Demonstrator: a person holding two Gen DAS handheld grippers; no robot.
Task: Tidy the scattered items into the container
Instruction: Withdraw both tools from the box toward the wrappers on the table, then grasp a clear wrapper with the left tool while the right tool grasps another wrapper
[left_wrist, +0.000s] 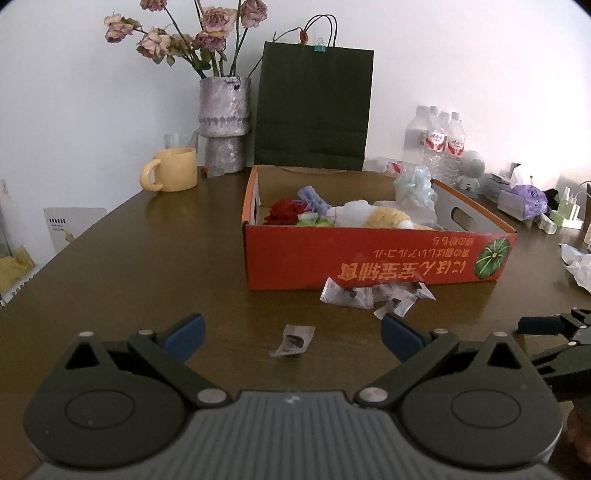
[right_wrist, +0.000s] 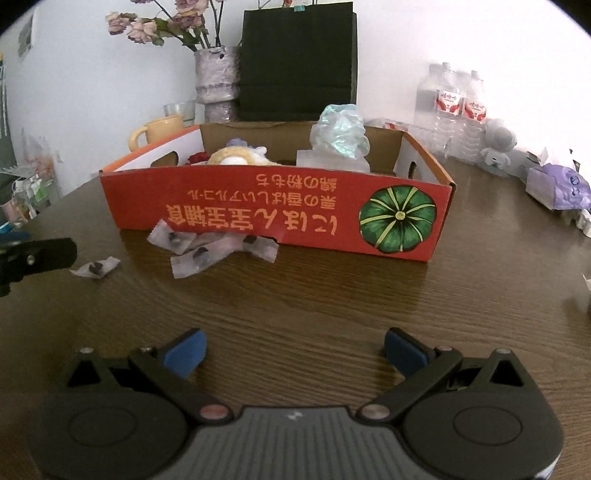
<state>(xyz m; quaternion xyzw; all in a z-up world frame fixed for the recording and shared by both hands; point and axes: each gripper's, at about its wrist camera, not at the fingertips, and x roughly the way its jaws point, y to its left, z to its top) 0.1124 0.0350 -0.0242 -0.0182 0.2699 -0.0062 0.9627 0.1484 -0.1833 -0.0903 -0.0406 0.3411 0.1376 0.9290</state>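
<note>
Both grippers sit at bottom center of their views, left gripper (left_wrist: 291, 334) and right gripper (right_wrist: 293, 352), jaws spread wide, holding nothing. Orange box (left_wrist: 369, 254) sits mid-frame, packet pile (left_wrist: 373, 295) touching its front, single packet (left_wrist: 293, 340) lower center.

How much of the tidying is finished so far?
Partly done. The box already holds soft toys and a plastic bag. Nothing is in hand: the left gripper and the right gripper are both open. Left to do: a single packet lies alone on the table, and a pile of packets sits against the box front.
</note>
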